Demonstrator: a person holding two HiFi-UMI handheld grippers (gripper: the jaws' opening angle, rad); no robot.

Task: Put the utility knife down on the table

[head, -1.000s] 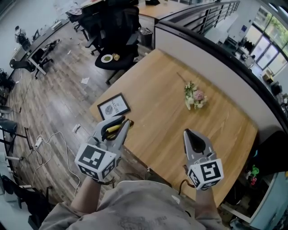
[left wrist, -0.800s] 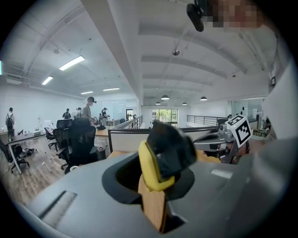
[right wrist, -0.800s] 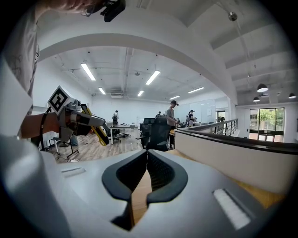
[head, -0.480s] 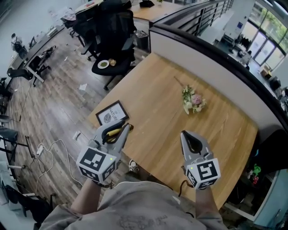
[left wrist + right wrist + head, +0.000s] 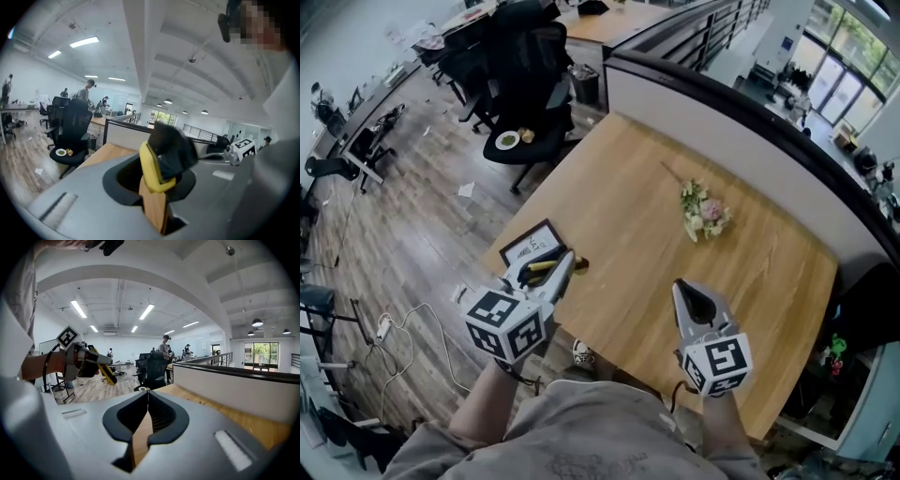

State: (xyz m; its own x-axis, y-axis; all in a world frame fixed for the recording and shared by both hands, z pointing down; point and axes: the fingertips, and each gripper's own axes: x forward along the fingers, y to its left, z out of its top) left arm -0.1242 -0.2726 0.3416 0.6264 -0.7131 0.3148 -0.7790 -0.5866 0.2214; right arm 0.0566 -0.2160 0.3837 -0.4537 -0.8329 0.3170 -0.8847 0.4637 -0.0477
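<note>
Holding the utility knife (image 5: 546,266) clamped in my left gripper (image 5: 566,262), lower left of the head view, I judge it just over the table (image 5: 675,234) edge; bare wood lies up-right, and my right gripper (image 5: 685,289) is closed, empty

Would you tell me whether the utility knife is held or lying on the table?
Held: the left gripper is shut on the yellow-and-black utility knife, near the table edge.
</note>
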